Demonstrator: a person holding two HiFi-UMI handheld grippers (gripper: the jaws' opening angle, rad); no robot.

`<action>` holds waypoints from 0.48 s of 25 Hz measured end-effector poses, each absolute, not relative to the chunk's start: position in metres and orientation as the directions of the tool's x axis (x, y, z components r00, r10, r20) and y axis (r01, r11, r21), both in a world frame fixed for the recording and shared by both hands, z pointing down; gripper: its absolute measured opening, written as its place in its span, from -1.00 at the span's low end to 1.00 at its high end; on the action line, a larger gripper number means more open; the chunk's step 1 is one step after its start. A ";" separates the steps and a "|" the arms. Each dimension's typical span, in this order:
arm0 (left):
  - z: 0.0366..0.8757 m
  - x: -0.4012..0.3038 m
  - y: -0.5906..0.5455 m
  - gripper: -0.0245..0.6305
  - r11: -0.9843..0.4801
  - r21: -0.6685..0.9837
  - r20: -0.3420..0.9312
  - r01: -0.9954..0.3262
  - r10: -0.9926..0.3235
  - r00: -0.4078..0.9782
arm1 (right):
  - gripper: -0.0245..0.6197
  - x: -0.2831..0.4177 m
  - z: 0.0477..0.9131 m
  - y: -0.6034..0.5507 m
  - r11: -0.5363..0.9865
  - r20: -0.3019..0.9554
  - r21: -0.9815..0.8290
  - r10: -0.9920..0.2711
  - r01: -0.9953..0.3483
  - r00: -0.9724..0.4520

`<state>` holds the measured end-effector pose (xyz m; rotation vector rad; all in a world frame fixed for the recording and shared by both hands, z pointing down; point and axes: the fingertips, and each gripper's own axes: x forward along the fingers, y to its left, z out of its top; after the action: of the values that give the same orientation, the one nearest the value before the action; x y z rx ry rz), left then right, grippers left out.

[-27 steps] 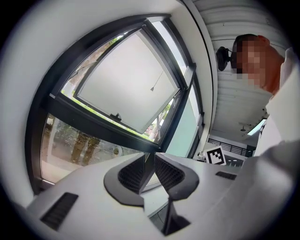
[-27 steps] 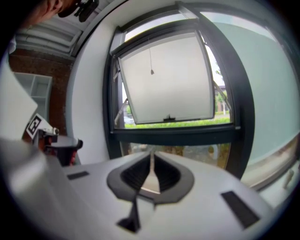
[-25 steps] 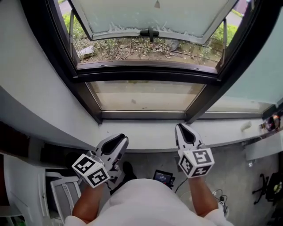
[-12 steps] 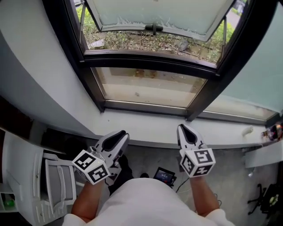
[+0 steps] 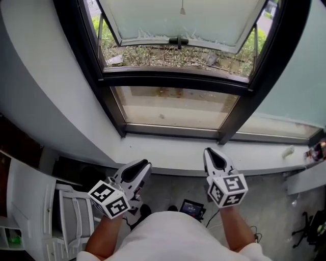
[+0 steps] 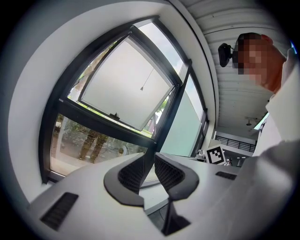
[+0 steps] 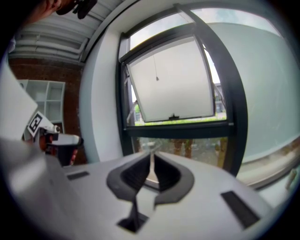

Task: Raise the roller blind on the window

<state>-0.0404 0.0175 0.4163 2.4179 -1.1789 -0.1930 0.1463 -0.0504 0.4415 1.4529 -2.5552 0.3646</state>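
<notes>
A black-framed window (image 5: 178, 79) fills the top of the head view, its top-hung sash (image 5: 178, 23) tilted outward. A thin pull cord with a small pendant (image 5: 182, 10) hangs in front of the pale sash; the cord pendant (image 6: 140, 88) also shows in the left gripper view and the cord pendant (image 7: 157, 78) in the right gripper view. No blind fabric is plainly seen. My left gripper (image 5: 142, 164) is held low before the white sill (image 5: 173, 153), jaws apart and empty. My right gripper (image 5: 210, 151) is level with it, jaws closed to a thin slit, holding nothing.
A white shelf unit (image 5: 66, 214) stands at the lower left. A small dark device (image 5: 192, 207) lies on the grey floor between my arms. Small items (image 5: 289, 151) rest on the sill's right end. A curved white wall (image 5: 46, 97) flanks the window's left.
The view has shifted a little, so the window sits lower and further right in the picture. Both grippers stay low before the sill, their jaws unchanged.
</notes>
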 end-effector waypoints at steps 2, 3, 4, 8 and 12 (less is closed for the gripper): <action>0.414 -0.047 0.021 -0.68 -0.540 0.446 0.071 -0.714 -0.774 0.629 | -0.80 0.137 0.442 -0.046 0.494 0.281 -0.124 -0.814 -0.861 -0.507; 0.414 -0.052 0.022 -0.68 -0.541 0.445 0.073 -0.714 -0.772 0.631 | -0.80 0.132 0.442 -0.045 0.493 0.284 -0.123 -0.814 -0.861 -0.507; 0.415 -0.056 0.023 -0.68 -0.543 0.445 0.075 -0.712 -0.770 0.634 | -0.80 0.127 0.443 -0.043 0.491 0.285 -0.123 -0.815 -0.862 -0.505; 0.417 -0.072 0.030 -0.68 -0.546 0.454 0.087 -0.704 -0.759 0.645 | -0.80 0.112 0.445 -0.035 0.475 0.293 -0.128 -0.820 -0.870 -0.491; 0.418 -0.082 0.032 -0.68 -0.558 0.459 0.089 -0.691 -0.745 0.661 | -0.80 0.102 0.447 -0.029 0.458 0.298 -0.127 -0.829 -0.880 -0.474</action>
<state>-0.0818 0.0321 0.4184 2.4188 -1.1195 -0.1586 0.1021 -0.0290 0.4471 1.4914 -2.5119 0.3918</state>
